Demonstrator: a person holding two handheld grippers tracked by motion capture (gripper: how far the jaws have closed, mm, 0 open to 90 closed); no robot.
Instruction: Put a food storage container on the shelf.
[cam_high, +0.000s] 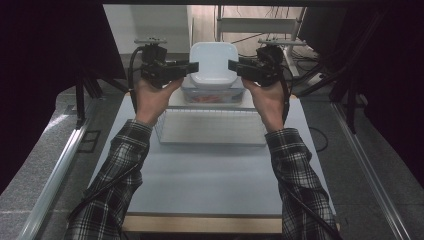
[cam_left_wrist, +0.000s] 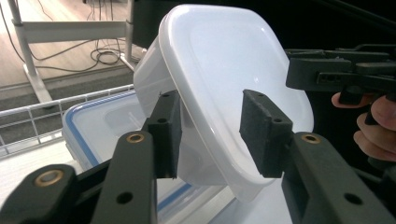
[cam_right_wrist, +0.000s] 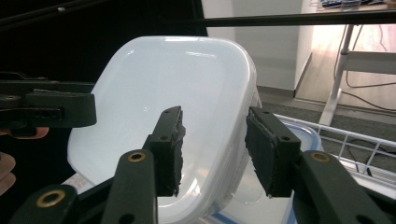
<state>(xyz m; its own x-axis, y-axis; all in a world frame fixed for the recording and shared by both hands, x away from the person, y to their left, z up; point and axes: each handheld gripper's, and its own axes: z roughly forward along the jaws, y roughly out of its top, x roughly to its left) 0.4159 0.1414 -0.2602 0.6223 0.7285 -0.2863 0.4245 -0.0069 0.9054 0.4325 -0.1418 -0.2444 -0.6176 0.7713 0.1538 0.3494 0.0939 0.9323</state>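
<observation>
1. The white tub (cam_high: 213, 64) stands tilted on a clear lidded box (cam_high: 212, 95), between the 2 grippers
2. The left gripper (cam_high: 192, 66) is at the tub's left side, jaws pointing inward; in the left gripper view the tub (cam_left_wrist: 224, 88) has its rim between the 2 pads, with one pad (cam_left_wrist: 264, 133) clear of the plastic, so the jaws stand partly apart and are not clamping
3. The right gripper (cam_high: 234, 65) mirrors it at the tub's right side; in the right gripper view the tub (cam_right_wrist: 154, 107) has its edge between the pads, with a gap showing at the far pad (cam_right_wrist: 268, 154), so this one too is partly open, gripping nothing
4. Beyond the left gripper's jaws, the right gripper (cam_left_wrist: 336, 74) shows on the tub's far side; likewise the left gripper (cam_right_wrist: 46, 107) shows beyond the right one's jaws
5. Under the tub, the box has a blue-edged lid (cam_left_wrist: 93, 126), just beyond and below the left jaws
6. The box sits on a wire rack (cam_high: 212, 127), which lies on the table (cam_high: 210, 185) nearer the person than both grippers
</observation>
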